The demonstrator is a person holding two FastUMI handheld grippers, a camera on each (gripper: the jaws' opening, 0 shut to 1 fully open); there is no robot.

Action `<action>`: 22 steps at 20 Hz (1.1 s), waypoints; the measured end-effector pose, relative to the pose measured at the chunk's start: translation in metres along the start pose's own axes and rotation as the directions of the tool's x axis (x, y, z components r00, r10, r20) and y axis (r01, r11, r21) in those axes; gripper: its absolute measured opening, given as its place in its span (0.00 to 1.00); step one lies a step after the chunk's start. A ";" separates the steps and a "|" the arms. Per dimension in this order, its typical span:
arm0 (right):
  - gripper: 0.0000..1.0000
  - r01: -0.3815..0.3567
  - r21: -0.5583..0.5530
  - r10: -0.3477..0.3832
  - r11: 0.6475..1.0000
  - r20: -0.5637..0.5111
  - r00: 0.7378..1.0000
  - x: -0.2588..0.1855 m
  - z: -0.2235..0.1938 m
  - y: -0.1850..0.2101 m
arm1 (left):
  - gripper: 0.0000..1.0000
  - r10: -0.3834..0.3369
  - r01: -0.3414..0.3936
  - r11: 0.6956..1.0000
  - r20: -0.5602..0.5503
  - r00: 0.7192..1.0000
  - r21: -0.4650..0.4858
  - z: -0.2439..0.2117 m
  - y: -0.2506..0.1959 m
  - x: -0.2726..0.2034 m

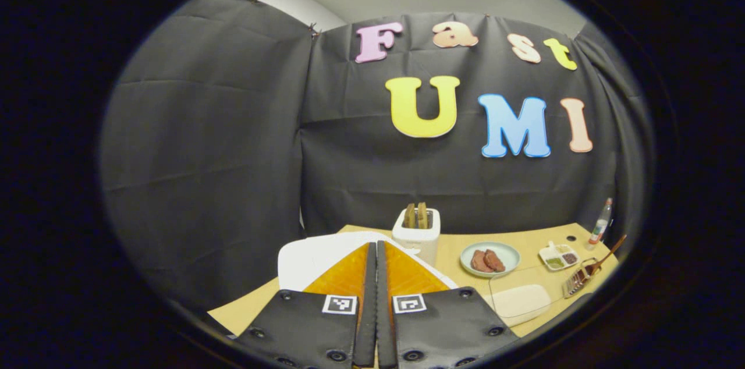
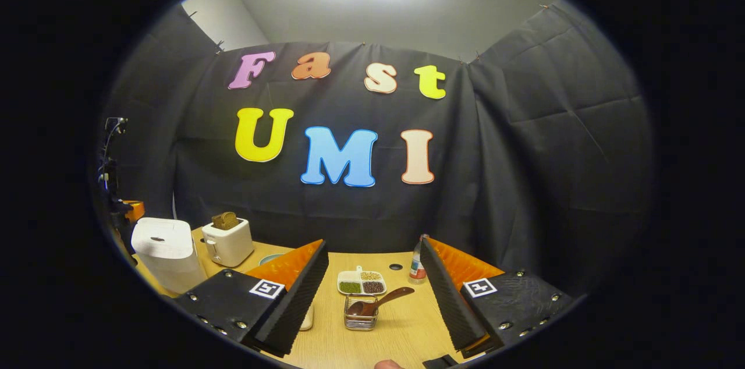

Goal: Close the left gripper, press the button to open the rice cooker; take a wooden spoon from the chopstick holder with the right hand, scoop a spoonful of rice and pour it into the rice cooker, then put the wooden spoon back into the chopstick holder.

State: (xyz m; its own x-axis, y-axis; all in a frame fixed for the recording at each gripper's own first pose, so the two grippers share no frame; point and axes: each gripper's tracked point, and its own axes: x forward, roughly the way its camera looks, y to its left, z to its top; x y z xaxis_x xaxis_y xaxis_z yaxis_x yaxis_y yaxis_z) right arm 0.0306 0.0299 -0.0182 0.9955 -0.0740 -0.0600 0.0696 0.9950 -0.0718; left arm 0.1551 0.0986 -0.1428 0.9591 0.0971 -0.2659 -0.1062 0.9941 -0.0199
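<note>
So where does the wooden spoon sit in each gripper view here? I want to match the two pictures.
Left gripper view: the wooden spoon is at the far right edge, its handle leaning up to the right out of the wire chopstick holder.
Right gripper view: it is at bottom centre, between the two open fingers, its handle pointing right.
Shared landmark: the white toaster holding bread, behind the white rice cooker.
</note>
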 end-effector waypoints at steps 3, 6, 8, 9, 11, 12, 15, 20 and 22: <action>0.96 0.020 -0.011 -0.020 1.000 -0.013 1.000 -0.006 -0.002 0.009 | 0.08 -0.004 0.005 1.000 -0.099 0.995 0.007 -0.044 0.012 0.022; 0.96 0.035 -0.016 -0.035 0.999 -0.029 0.999 -0.004 -0.002 0.016 | 0.09 -0.024 0.024 1.000 -0.162 0.987 0.000 -0.072 0.013 0.035; 0.96 0.049 -0.019 -0.049 0.999 -0.026 0.998 -0.004 0.000 0.020 | 0.09 -0.042 0.043 0.999 -0.191 0.981 0.002 -0.081 0.013 0.034; 0.96 0.053 -0.023 -0.054 0.998 -0.026 0.998 -0.004 -0.001 0.022 | 0.09 -0.051 0.055 0.998 -0.170 0.984 0.016 -0.079 0.011 0.036; 0.96 0.046 -0.035 -0.047 0.998 -0.034 0.998 0.000 -0.001 0.029 | 0.06 -0.066 0.074 0.997 -0.170 0.983 0.036 -0.082 0.009 0.034; 0.96 0.041 -0.041 -0.042 0.998 -0.036 0.998 0.002 0.001 0.032 | 0.07 -0.071 0.079 0.996 -0.161 0.984 0.040 -0.083 0.010 0.034; 0.96 0.028 -0.050 -0.029 0.998 -0.008 1.000 0.006 0.009 0.037 | 0.09 -0.105 0.103 0.994 -0.152 0.983 -0.019 -0.089 0.011 0.033; 0.96 -0.029 -0.054 0.029 0.998 0.012 0.999 0.024 0.011 0.039 | 0.09 -0.057 0.062 0.998 -0.143 0.988 0.029 -0.080 0.013 0.033; 0.96 -0.070 -0.046 0.070 0.997 -0.001 0.998 0.036 0.011 0.039 | 0.09 -0.033 0.040 0.997 -0.107 0.994 0.066 -0.061 0.013 0.029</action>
State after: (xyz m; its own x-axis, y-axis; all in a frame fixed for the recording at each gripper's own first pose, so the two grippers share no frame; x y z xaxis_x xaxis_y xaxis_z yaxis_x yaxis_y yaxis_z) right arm 0.0694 0.0669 -0.0121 0.9978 -0.0045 -0.0657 -0.0030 0.9936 -0.1131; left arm 0.1657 0.1118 -0.2091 0.9286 0.0588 -0.3664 -0.0501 0.9982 0.0334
